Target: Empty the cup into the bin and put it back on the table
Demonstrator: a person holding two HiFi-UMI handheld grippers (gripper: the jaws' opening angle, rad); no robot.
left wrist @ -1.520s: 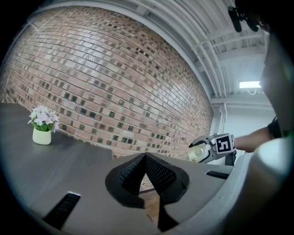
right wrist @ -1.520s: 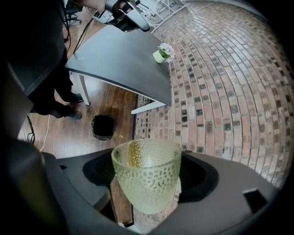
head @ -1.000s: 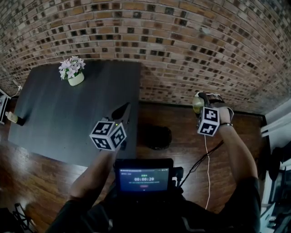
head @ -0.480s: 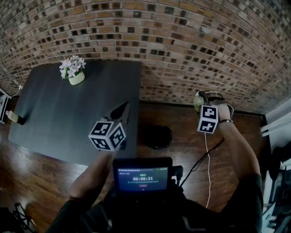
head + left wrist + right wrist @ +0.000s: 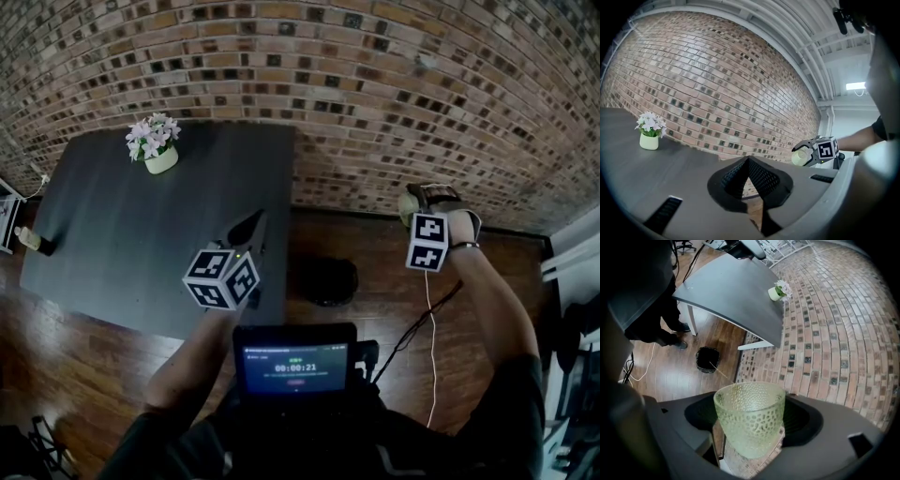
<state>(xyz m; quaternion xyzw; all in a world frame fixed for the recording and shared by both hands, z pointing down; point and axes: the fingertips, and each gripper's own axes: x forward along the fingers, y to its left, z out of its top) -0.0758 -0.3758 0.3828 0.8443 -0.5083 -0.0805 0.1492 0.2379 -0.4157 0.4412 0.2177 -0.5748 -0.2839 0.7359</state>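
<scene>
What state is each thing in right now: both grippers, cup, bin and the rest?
Left gripper: shut, empty.
Right gripper: shut on the cup.
Cup: held off the table, looks empty.
Bin: open, on the floor, a thin stick poking out.
Flowerpot: upright on the table.
Screen: lit.

A brick wall (image 5: 375,84) of red and dark bricks fills the far side. Below it lies a brown wooden plank floor (image 5: 75,356). A dark grey desk (image 5: 141,234) stands at the left, close against the wall, with a small pot of pale flowers (image 5: 155,150) near its far edge. White ceiling beams (image 5: 797,28) run overhead, and a bright ceiling light (image 5: 855,86) glows at the right.
</scene>
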